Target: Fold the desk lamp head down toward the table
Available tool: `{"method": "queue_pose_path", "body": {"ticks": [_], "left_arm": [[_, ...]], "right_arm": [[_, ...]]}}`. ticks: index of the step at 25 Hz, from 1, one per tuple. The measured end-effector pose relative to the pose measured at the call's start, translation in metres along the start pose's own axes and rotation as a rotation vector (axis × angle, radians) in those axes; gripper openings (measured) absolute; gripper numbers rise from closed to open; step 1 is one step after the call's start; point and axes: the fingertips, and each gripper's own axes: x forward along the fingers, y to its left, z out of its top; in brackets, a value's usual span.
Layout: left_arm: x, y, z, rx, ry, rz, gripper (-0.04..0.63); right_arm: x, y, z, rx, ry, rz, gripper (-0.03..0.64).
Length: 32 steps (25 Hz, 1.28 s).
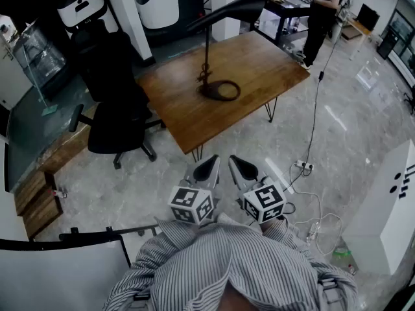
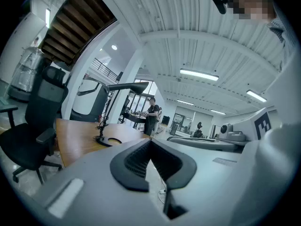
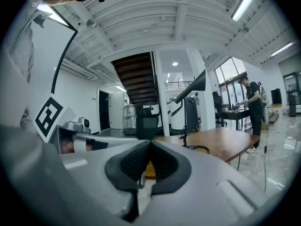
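Observation:
A black desk lamp stands on the wooden table (image 1: 259, 70). Its ring base (image 1: 220, 91) rests near the table's middle, a thin stem rises from it, and the long flat head (image 1: 228, 11) sits raised and roughly level. In the left gripper view the lamp (image 2: 123, 86) appears far off, and the lamp (image 3: 192, 85) is also distant in the right gripper view. My left gripper (image 1: 209, 167) and right gripper (image 1: 241, 166) are held side by side close to my chest, well short of the table. Both have their jaws shut with nothing between them.
A black office chair (image 1: 113, 118) stands at the table's left side. A person (image 1: 322, 11) works at another desk in the back right. A cable and power strip (image 1: 303, 166) lie on the grey floor to my right. A white cabinet (image 1: 386, 206) is at far right.

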Motion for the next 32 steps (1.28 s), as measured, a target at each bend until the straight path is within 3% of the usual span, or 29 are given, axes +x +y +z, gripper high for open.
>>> {"method": "queue_pose_path", "body": {"ticks": [16,32], "left_arm": [[0.004,-0.001,-0.004,-0.027,0.009,0.006,-0.002],[0.033,0.007,-0.007,-0.074,-0.03,0.012,0.0]], "right_arm": [[-0.002,-0.002,-0.004,0.006,0.01,0.016,0.0],[0.008,-0.035,-0.001,0.01,-0.027,0.03,0.0]]}}
